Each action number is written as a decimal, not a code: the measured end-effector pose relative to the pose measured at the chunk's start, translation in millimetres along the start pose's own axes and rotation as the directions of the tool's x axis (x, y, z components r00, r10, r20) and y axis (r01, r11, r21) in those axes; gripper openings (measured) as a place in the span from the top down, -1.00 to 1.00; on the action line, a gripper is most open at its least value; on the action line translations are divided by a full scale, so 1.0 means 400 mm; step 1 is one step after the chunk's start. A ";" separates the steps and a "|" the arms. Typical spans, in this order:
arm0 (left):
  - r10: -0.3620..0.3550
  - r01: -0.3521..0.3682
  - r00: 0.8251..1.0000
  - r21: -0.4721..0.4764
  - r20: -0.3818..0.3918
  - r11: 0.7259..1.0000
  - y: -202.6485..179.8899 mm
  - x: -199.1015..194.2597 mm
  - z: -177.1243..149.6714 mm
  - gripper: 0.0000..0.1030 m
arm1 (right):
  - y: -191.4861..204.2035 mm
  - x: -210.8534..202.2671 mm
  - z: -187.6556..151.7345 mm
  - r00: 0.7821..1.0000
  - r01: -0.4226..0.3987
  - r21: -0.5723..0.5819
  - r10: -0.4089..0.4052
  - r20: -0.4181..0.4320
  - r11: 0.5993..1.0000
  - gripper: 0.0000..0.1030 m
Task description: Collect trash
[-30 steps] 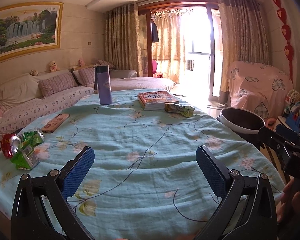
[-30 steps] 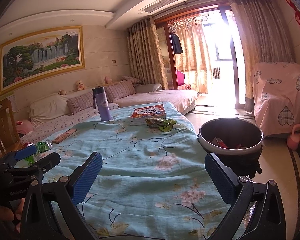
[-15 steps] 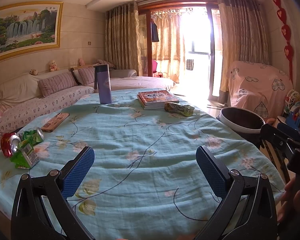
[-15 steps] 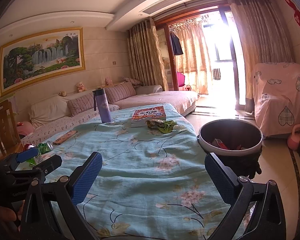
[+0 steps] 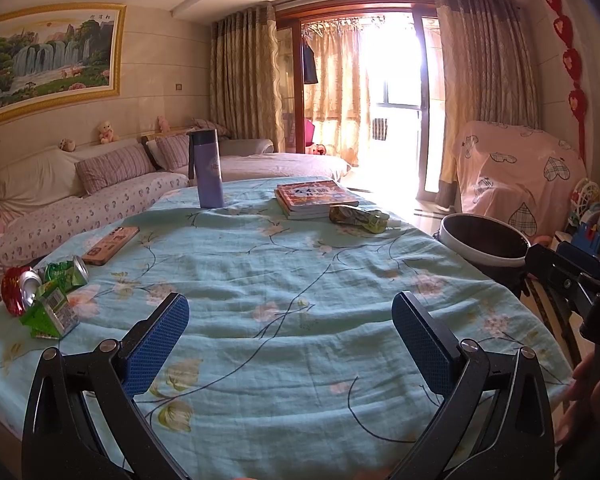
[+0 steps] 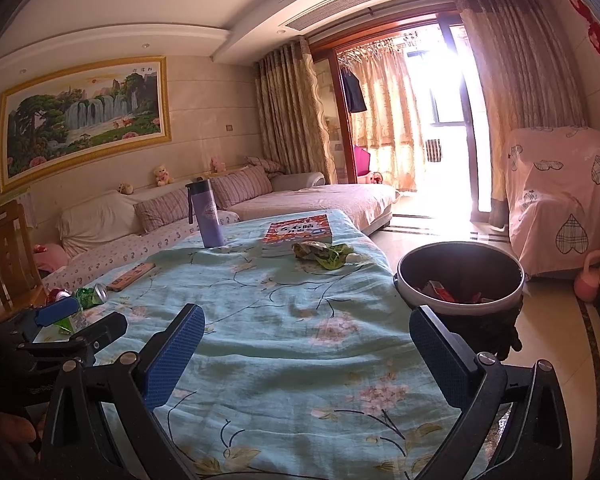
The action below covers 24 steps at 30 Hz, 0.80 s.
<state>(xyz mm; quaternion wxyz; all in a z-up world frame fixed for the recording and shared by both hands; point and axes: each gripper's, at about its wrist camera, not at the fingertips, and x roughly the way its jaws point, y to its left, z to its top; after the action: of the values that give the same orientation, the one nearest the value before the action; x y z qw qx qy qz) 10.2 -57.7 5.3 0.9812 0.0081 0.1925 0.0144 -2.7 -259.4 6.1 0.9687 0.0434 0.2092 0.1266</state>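
A crushed red can [image 5: 18, 290], a crushed green can [image 5: 66, 272] and a green carton [image 5: 50, 314] lie at the table's left edge. A crumpled green wrapper [image 5: 358, 218] lies by the books; it also shows in the right wrist view [image 6: 324, 254]. A dark trash bin [image 5: 484, 240] with a white rim stands right of the table, with trash inside [image 6: 460, 276]. My left gripper [image 5: 290, 332] is open and empty over the near tablecloth. My right gripper [image 6: 306, 346] is open and empty, nearer the bin.
On the blue floral tablecloth [image 5: 280, 272] stand a purple bottle [image 5: 208, 168], stacked books [image 5: 314, 198] and a phone [image 5: 110, 244]. A sofa [image 5: 80, 200] runs behind the table. A covered armchair [image 5: 516, 176] stands past the bin. A wooden chair [image 6: 12, 256] is at left.
Both grippers have stayed open and shifted only slightly; the views have barely changed.
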 end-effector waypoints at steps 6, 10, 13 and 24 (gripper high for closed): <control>0.000 0.000 1.000 0.002 -0.003 1.000 -0.001 0.004 -0.001 -1.00 | 0.000 -0.005 0.001 1.000 -0.003 0.002 0.003 0.000 1.000 -1.00; -0.001 0.001 1.000 0.003 -0.006 1.000 -0.001 0.007 -0.001 -1.00 | -0.002 -0.003 0.006 1.000 -0.005 0.008 0.006 -0.002 1.000 -1.00; -0.002 0.002 1.000 0.005 -0.008 1.000 -0.002 0.008 -0.001 -1.00 | -0.006 -0.004 0.011 1.000 -0.007 0.012 0.007 0.002 1.000 -1.00; -0.011 0.011 1.000 0.011 -0.014 1.000 -0.008 0.017 -0.003 -1.00 | -0.012 0.005 0.019 1.000 -0.021 0.027 0.021 -0.003 0.999 -1.00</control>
<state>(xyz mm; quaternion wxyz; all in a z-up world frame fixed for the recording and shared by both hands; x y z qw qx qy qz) 16.2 -60.7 1.5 0.9798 0.0125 0.1995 0.0079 3.5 -263.7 11.5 0.9663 0.0586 0.2120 0.1341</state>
